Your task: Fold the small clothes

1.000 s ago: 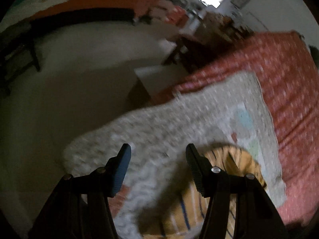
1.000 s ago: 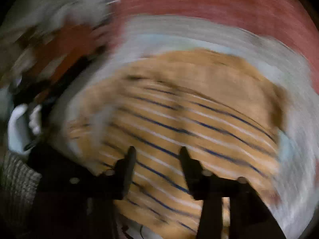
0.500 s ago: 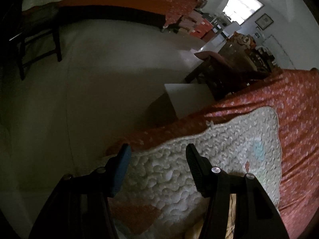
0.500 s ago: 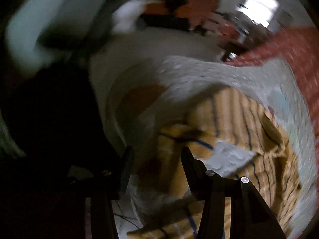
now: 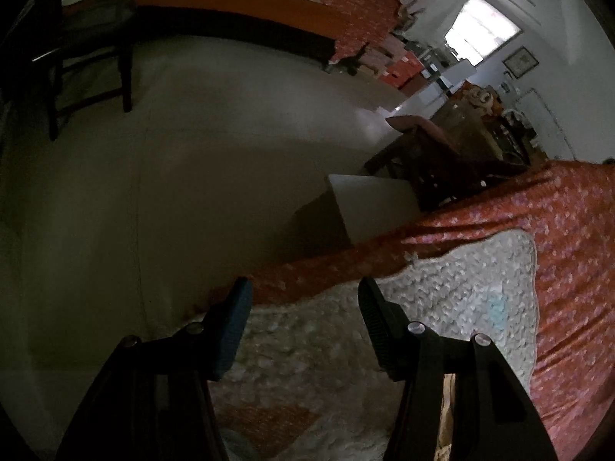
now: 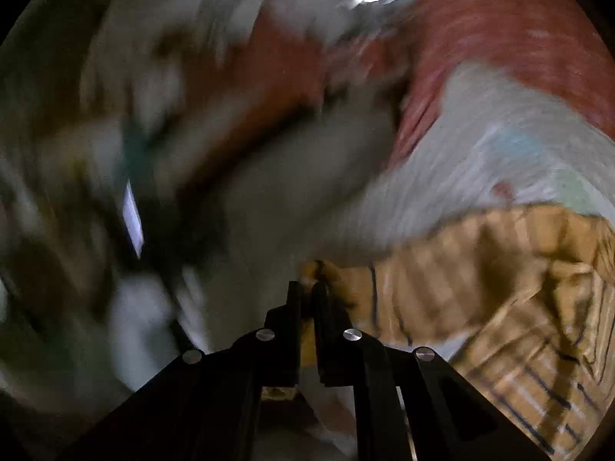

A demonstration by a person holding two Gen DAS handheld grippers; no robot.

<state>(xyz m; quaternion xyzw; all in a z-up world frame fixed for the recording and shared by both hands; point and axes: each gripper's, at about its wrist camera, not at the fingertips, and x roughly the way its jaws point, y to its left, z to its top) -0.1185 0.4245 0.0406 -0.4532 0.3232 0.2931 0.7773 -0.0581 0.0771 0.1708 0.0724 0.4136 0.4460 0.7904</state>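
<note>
Half a second ago the right gripper (image 6: 305, 299) stood open over the crumpled cloth; now its jaws are pinched nearly together on an edge of the yellow striped garment (image 6: 480, 296), so the grasp is made and, by my reading, the fold is beginning (the heavy blur suggests a fast swing). That garment lies bunched on the quilted mat (image 6: 480, 161), toward its near edge, trailing off to the gripper's right. The left gripper (image 5: 305, 307) has barely shifted: it hangs wide open with nothing between its fingers, over the mat's near-left edge where the red bedspread (image 5: 569, 230) drops to the floor (image 5: 192, 173). Beyond stand a white box (image 5: 374, 203) and, far off, a bright window (image 5: 480, 27). I judge the left gripper must next find a second edge.
</note>
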